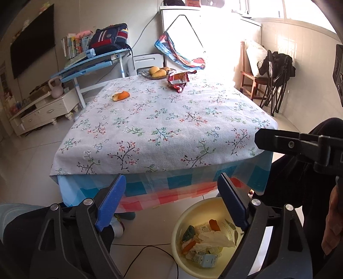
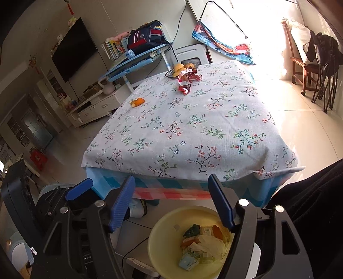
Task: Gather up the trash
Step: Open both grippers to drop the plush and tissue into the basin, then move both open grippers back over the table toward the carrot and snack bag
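Yellow basin on floor holds trash; left gripper and right gripper both gape wide, empty, above it.

Floral-cloth table ahead, wall TV far left, blue desk, wooden chair right, pale tiled floor, sunlit window

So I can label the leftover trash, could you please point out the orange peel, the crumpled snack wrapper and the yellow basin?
orange peel (image 1: 121, 95), left wrist view, middle of the peel.
snack wrapper (image 1: 178, 80), left wrist view, crumpled centre.
yellow basin (image 2: 171, 223), right wrist view, bare inner wall.
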Available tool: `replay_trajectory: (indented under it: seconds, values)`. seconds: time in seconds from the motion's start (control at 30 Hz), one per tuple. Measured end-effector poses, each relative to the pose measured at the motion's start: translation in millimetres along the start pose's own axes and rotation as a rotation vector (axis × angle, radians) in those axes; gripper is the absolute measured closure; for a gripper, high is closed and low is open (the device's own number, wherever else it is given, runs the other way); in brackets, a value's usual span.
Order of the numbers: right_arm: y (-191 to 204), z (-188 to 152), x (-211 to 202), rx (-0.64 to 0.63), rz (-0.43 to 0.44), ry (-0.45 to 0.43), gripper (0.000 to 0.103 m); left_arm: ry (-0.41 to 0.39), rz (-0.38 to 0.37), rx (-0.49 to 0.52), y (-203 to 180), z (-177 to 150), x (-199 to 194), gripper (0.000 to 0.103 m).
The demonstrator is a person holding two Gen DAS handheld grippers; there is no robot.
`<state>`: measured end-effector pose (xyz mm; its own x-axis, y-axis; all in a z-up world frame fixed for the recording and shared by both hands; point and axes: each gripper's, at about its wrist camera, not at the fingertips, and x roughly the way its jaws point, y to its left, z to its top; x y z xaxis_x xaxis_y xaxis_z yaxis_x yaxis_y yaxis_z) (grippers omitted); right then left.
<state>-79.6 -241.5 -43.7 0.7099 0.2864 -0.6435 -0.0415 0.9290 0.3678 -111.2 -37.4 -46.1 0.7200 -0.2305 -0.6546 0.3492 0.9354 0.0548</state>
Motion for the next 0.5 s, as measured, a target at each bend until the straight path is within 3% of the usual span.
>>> replay_trajectory:
  seconds: [0.33, 0.5]
  values:
    - [10.6, 41.8, 23.5, -0.110, 0.004, 0.007, 0.030, -0.084, 0.040, -0.168, 56.5, 44.2, 1.9, 0.014]
    - [6.3, 66.9, 38.8, -0.130, -0.003, 0.006, 0.030, -0.089, 0.050, -0.169, 74.2, 66.4, 15.5, 0.013]
